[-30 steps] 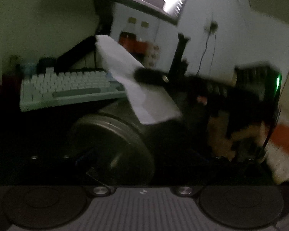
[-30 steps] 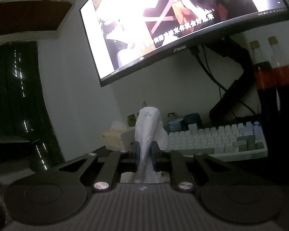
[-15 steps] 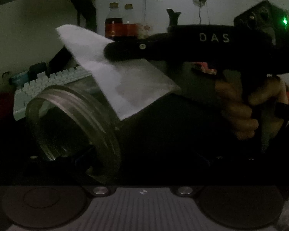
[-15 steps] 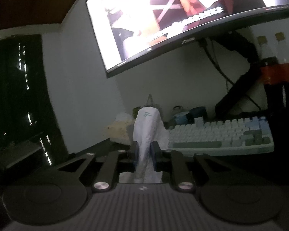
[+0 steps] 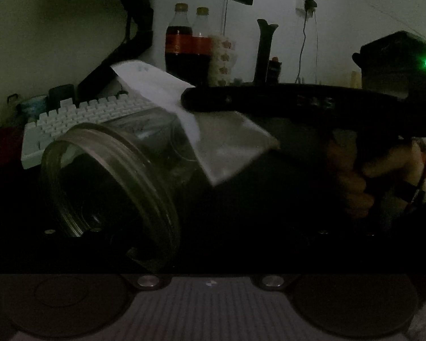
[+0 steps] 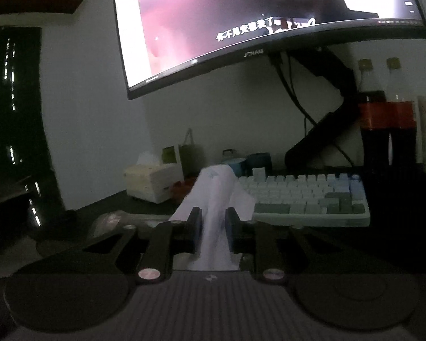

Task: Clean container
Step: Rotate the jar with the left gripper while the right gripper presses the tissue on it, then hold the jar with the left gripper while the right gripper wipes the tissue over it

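Left wrist view: I see my clear jar (image 5: 110, 182) lying on its side, mouth toward the lens, apparently held in the left gripper (image 5: 113, 244), though its grip is too dark to judge. The right gripper (image 6: 213, 227) points nearly level, jaws opening around the white tissue (image 6: 213, 199).

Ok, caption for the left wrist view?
Tilted clear jar up close, white tissue between the right gripper's opening fingers above it.

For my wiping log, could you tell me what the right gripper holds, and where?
The right gripper pinches a white tissue near its bunched middle; its jaws are opening, with the tissue between them.
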Action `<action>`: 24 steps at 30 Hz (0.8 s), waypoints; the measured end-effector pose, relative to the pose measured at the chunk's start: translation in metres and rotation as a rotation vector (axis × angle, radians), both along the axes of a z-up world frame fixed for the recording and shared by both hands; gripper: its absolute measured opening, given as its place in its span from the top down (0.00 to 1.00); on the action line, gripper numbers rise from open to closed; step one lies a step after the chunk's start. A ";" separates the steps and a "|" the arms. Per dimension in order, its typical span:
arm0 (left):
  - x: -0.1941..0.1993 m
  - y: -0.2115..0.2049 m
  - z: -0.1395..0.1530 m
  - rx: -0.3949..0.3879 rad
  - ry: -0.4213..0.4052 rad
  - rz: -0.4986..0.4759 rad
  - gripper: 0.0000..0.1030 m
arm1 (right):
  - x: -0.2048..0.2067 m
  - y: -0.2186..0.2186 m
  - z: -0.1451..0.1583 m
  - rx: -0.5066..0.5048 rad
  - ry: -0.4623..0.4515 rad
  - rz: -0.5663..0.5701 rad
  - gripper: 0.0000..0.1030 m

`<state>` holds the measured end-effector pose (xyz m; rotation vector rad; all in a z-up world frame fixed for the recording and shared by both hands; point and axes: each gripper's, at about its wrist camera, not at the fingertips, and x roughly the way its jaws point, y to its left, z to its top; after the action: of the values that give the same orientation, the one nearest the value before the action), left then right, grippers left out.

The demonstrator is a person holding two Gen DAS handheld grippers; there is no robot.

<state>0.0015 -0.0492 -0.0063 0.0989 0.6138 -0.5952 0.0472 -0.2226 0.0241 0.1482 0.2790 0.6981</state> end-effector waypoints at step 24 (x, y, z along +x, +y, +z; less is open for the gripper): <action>0.025 -0.006 0.003 0.019 -0.013 0.036 0.00 | -0.034 0.030 0.007 -0.137 -0.124 0.137 0.72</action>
<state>0.0265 -0.0553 -0.0038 0.1095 0.6079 -0.5539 0.0135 -0.1923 0.0312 -0.0456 0.2183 0.8185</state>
